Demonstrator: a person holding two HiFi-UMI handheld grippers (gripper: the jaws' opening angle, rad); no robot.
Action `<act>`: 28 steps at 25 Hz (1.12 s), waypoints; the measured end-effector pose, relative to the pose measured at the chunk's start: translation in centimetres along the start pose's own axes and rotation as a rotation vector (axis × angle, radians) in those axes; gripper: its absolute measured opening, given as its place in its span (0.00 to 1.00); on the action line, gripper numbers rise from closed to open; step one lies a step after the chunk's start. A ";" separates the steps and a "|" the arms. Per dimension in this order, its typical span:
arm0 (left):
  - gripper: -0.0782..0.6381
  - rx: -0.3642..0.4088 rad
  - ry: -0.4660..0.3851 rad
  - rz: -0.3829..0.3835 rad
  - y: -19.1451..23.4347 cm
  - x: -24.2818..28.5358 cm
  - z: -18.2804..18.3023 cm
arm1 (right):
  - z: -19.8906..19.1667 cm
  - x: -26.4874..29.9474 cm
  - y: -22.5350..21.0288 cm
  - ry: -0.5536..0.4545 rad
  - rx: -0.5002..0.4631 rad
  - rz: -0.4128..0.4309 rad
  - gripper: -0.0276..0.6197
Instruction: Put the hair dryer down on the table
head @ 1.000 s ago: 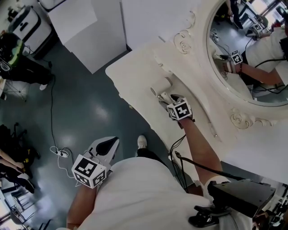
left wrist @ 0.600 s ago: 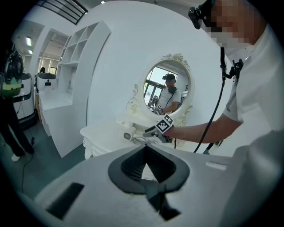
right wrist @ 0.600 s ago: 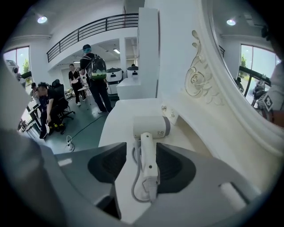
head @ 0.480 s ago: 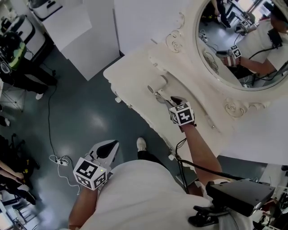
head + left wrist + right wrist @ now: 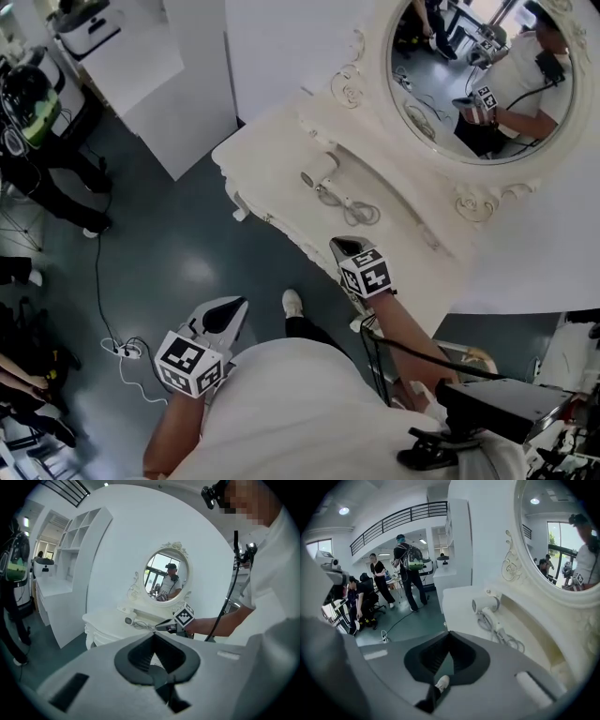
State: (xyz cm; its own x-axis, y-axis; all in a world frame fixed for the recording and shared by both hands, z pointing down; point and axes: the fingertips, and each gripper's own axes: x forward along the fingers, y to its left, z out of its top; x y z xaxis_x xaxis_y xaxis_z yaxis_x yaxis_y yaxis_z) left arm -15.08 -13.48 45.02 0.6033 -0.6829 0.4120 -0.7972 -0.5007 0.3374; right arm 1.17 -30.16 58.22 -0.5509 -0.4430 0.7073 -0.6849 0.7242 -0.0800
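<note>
While the dryer [image 5: 319, 170] lies on the table [image 5: 265, 159] at upper centre, the right gripper [image 5: 341, 249], apart below it, has just closed on nothing; the left gripper [image 5: 228, 312], lower left, is closed empty.

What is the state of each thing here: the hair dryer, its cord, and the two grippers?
hair dryer: lying on the table, let go
cord: loose, looped on the table
right gripper: jaws have just closed, empty, clear of the hair dryer
left gripper: jaws shut, empty
</note>
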 end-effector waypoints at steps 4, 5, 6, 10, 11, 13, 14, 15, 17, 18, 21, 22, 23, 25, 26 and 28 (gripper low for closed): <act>0.11 0.006 0.000 -0.027 -1.1 -1.5 -1.3 | -1.5 -2.5 5.3 -0.018 0.012 0.049 0.04; 0.11 0.007 0.001 -0.033 -1.5 -1.9 -1.8 | -1.9 -3.2 6.6 -0.022 0.011 0.061 0.04; 0.11 0.008 0.003 -0.040 -1.9 -2.3 -2.3 | -2.3 -3.8 7.9 -0.028 0.011 0.074 0.04; 0.11 0.012 0.017 -0.066 -3.5 -3.5 -4.3 | -4.1 -6.0 12.4 -0.051 0.011 0.117 0.04; 0.11 0.013 0.022 -0.072 -4.0 -3.9 -4.8 | -4.5 -6.5 13.5 -0.053 0.011 0.125 0.04; 0.11 0.015 0.031 -0.083 -4.9 -4.9 -6.0 | -5.4 -7.6 15.9 -0.058 0.005 0.139 0.04; 0.11 0.015 0.034 -0.086 -5.3 -5.5 -6.6 | -5.9 -8.1 17.0 -0.061 0.000 0.147 0.04; 0.11 0.014 0.036 -0.087 -5.6 -5.9 -7.1 | -6.3 -8.6 18.1 -0.063 -0.005 0.156 0.04; 0.11 0.009 0.040 -0.088 -6.3 -6.7 -8.1 | -7.2 -9.5 20.1 -0.061 -0.022 0.175 0.04; 0.11 0.006 0.042 -0.089 -6.6 -7.1 -8.6 | -7.6 -9.8 21.1 -0.059 -0.033 0.185 0.04; 0.11 0.012 0.054 -0.099 -7.4 -7.9 -9.7 | -8.6 -10.5 23.6 -0.061 -0.054 0.207 0.04; 0.11 0.016 0.056 -0.101 -7.6 -8.0 -9.9 | -8.7 -10.7 24.2 -0.064 -0.057 0.214 0.04; 0.11 0.019 0.056 -0.102 -7.8 -8.2 -10.1 | -8.9 -10.9 24.8 -0.067 -0.059 0.220 0.04; 0.11 0.020 0.052 -0.102 -8.3 -8.4 -10.5 | -9.2 -11.4 25.7 -0.074 -0.068 0.227 0.04; 0.11 0.021 0.049 -0.102 -8.5 -8.6 -10.6 | -9.3 -11.7 26.1 -0.078 -0.074 0.229 0.04; 0.11 0.024 0.046 -0.102 -8.9 -8.8 -11.0 | -9.5 -12.2 26.8 -0.088 -0.088 0.230 0.04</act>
State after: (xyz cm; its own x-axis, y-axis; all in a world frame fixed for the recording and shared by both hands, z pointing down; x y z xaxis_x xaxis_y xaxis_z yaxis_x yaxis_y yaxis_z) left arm -13.00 2.84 47.67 0.6814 -0.6030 0.4148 -0.7316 -0.5794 0.3594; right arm -5.92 -0.33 54.08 -0.7294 -0.3025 0.6135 -0.4946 0.8528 -0.1675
